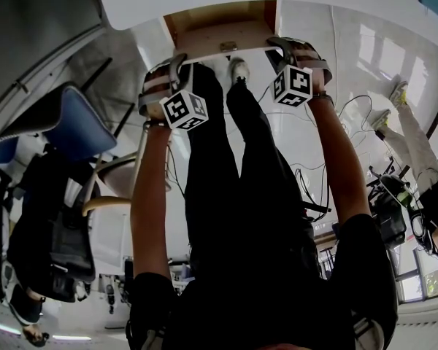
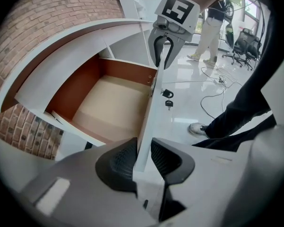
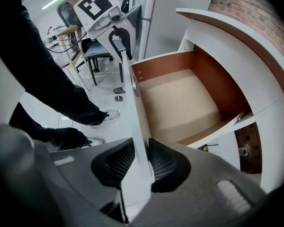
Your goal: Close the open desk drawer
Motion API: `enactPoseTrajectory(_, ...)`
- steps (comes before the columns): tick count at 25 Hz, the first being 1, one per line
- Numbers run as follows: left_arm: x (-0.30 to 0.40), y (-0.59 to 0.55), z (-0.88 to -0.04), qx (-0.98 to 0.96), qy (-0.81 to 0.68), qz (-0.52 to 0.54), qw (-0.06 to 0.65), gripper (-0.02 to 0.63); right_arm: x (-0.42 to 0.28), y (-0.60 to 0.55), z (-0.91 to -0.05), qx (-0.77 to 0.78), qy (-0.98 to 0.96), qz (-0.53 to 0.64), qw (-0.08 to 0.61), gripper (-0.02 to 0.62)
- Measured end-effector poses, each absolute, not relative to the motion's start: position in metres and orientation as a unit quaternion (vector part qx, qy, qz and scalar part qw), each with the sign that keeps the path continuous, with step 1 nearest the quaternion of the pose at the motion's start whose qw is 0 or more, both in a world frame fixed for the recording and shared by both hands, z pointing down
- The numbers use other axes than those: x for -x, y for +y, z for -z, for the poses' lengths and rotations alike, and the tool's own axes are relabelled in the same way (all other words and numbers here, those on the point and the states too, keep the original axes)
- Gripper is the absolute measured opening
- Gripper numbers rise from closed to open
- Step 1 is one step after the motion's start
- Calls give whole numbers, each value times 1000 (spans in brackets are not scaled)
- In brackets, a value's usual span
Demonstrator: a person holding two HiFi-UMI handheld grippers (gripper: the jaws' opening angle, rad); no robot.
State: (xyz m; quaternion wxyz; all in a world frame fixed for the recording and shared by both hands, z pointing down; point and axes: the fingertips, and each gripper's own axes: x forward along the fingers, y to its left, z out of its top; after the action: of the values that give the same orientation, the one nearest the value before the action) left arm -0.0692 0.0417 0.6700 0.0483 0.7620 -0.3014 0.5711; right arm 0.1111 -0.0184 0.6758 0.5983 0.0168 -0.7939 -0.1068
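Drawer front (image 2: pixel 150 103) — tight in left hand-held gripper (image 2: pixel 143 149) and right hand-held gripper (image 3: pixel 142 151).

I see a brick wall (image 2: pixel 52 27), a glossy white floor (image 2: pixel 184 110) with loose cables (image 2: pixel 219 81), and black office chairs (image 2: pixel 244 44) by bright windows (image 2: pixel 252 6).

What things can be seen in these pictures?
drawer: one, white front and brown inside, pulled out of the desk, empty.
key: at least one, black, on the drawer's front.
desk: one, white, curved, beside the wall.
wall: one, red brick, behind the desk.
blue chair: one, on the person's left.
cables: several, dark, on the floor.
left gripper: one, grey, shut on the drawer's front edge.
right gripper: one, grey, shut on the same edge.
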Motion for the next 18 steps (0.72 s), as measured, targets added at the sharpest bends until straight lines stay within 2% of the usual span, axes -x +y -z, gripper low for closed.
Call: enactPoseTrajectory(18,80,22,-625,-771,-334,-541,40,110,-100,-39,-633,-32,-809,105,577,89)
